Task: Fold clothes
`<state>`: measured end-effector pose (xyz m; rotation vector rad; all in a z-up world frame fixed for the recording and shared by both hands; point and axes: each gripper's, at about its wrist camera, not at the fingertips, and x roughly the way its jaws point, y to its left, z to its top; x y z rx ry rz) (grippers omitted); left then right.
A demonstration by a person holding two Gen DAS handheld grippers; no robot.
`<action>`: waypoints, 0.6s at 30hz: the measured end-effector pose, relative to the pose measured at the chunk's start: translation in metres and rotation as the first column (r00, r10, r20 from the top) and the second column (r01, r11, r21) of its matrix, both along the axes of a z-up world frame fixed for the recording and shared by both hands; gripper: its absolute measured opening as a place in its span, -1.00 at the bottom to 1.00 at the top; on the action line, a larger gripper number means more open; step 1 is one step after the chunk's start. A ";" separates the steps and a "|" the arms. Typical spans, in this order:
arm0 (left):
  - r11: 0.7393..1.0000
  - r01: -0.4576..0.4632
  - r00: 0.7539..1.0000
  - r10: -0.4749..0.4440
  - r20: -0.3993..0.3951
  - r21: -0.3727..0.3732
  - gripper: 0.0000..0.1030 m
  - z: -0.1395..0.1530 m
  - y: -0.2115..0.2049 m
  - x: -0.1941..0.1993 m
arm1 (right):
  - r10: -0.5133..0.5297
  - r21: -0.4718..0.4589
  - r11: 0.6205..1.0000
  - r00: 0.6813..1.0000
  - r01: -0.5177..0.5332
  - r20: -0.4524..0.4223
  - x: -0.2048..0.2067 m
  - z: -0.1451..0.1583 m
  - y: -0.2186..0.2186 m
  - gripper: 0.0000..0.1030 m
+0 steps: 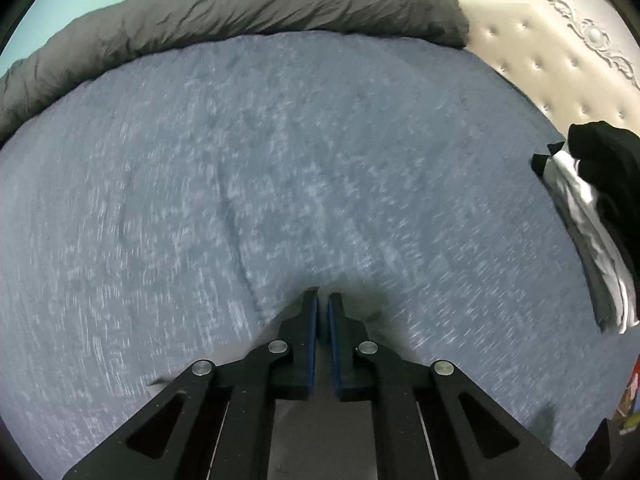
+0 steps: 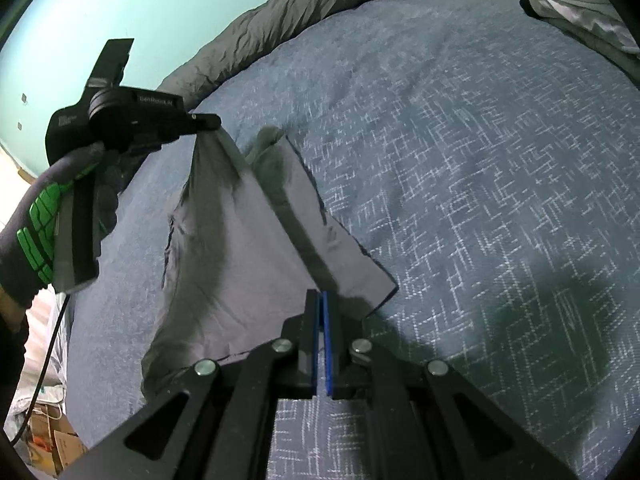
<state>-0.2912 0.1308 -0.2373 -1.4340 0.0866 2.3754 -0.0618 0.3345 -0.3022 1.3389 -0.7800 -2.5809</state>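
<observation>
Right gripper pinched edge of pale grey-lilac cloth garment; I saw left gripper clamp opposite corner, seemingly, above blue woven bedspread.

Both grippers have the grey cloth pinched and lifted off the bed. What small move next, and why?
Probably lower both together onto the blue patterned bedspread. The pale grey garment hangs creased between the left gripper and right gripper, each shut on a corner, its lower edge drooping. Keeping it taut while it comes down should spread it flat for folding.
</observation>
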 end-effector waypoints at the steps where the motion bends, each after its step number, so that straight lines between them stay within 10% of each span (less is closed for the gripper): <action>1: 1.000 0.003 1.000 -0.003 0.005 -0.002 -0.89 -0.002 0.004 -0.003 | -0.004 0.000 1.000 1.000 0.004 -0.003 0.000 0.001 0.001 -0.97; 14: 0.999 -0.013 0.996 0.016 0.084 -0.039 -0.80 -0.043 0.035 -0.030 | -0.039 -0.015 0.999 0.999 0.039 0.037 -0.009 -0.008 0.025 -0.97; 18: 0.999 -0.046 0.997 0.045 0.061 0.008 -0.35 -0.026 0.020 -0.030 | -0.037 -0.018 0.999 0.998 0.038 0.049 -0.010 -0.011 0.026 -0.97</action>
